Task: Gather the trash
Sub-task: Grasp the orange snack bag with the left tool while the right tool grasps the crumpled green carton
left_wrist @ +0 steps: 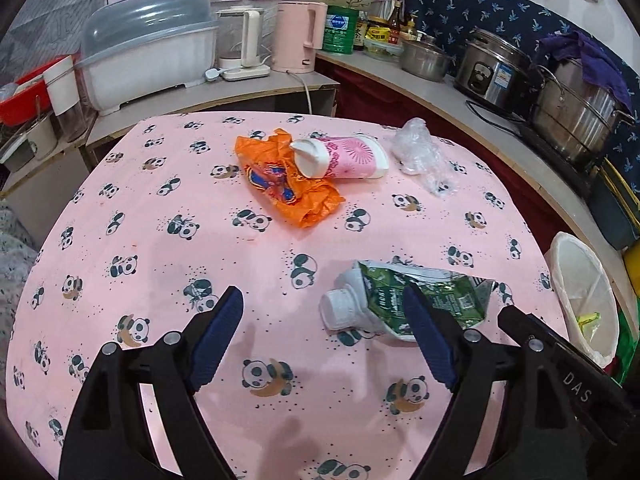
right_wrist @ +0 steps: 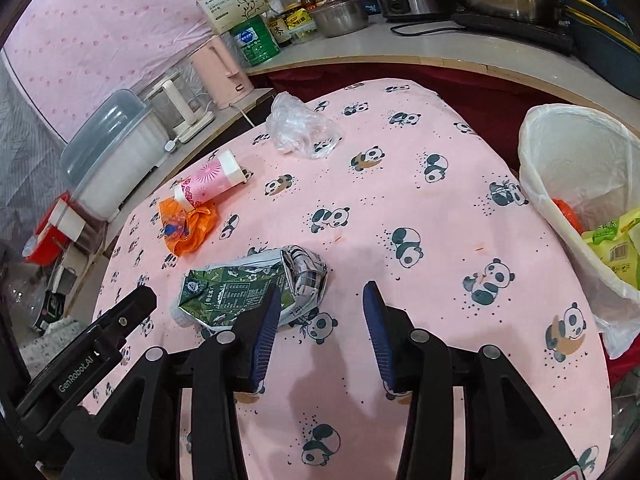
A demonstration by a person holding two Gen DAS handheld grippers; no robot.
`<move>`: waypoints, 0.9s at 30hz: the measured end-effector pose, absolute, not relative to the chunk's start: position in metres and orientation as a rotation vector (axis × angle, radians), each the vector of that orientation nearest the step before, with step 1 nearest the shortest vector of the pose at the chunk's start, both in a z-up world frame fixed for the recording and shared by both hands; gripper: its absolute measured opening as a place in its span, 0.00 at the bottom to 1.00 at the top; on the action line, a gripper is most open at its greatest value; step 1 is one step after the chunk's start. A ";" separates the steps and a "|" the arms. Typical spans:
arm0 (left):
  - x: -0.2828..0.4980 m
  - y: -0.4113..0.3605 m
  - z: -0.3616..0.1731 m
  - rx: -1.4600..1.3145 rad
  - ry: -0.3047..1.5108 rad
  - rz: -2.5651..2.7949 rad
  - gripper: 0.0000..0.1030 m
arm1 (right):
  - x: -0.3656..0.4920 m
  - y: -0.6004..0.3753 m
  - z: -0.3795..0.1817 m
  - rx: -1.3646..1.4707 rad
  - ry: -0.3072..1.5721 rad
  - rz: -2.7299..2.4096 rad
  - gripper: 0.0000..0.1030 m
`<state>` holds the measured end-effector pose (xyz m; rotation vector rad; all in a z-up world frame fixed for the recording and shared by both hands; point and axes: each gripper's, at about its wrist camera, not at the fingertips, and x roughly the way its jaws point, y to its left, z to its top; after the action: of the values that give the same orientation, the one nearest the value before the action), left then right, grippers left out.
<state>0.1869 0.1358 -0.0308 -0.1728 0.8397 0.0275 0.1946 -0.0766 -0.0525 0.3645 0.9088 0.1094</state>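
Observation:
A crushed green milk carton (left_wrist: 404,300) (right_wrist: 248,288) lies on the pink panda tablecloth (left_wrist: 200,200) (right_wrist: 400,200). Farther back lie an orange wrapper (left_wrist: 286,182) (right_wrist: 186,226), a pink paper cup (left_wrist: 344,156) (right_wrist: 210,182) on its side, and a crumpled clear plastic bag (left_wrist: 420,152) (right_wrist: 298,126). My left gripper (left_wrist: 324,328) is open and empty, its right finger just in front of the carton. My right gripper (right_wrist: 320,320) is open and empty, the carton at its left finger. A white lined trash bin (left_wrist: 584,296) (right_wrist: 580,184) stands at the table's right edge, with some trash inside.
A side counter holds a white lidded dish box (left_wrist: 148,48), a blender (left_wrist: 244,40) and a pink kettle (left_wrist: 298,36). The back counter holds a rice cooker (left_wrist: 494,68), steel pots (left_wrist: 576,108), jars and a green tin (left_wrist: 340,30).

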 end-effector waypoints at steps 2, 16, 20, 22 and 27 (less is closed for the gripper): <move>0.188 0.146 -0.033 -0.183 0.840 0.041 0.77 | 0.199 -0.072 -0.055 0.355 0.915 0.110 0.43; 0.234 0.192 -0.045 -0.277 0.869 0.084 0.81 | 0.228 -0.049 -0.073 0.334 0.949 0.108 0.43; 0.251 0.187 -0.048 -0.282 0.878 0.077 0.81 | 0.233 -0.046 -0.077 0.335 0.953 0.103 0.43; 0.260 0.186 -0.051 -0.288 0.885 0.075 0.81 | 0.236 -0.047 -0.080 0.339 0.953 0.097 0.43; 0.281 0.185 -0.062 -0.289 0.905 0.077 0.81 | 0.243 -0.049 -0.083 0.334 0.936 0.087 0.42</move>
<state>0.2813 0.1850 -0.0616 -0.2891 0.9053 0.0768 0.2425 -0.0486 -0.0833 0.3340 0.9362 0.0868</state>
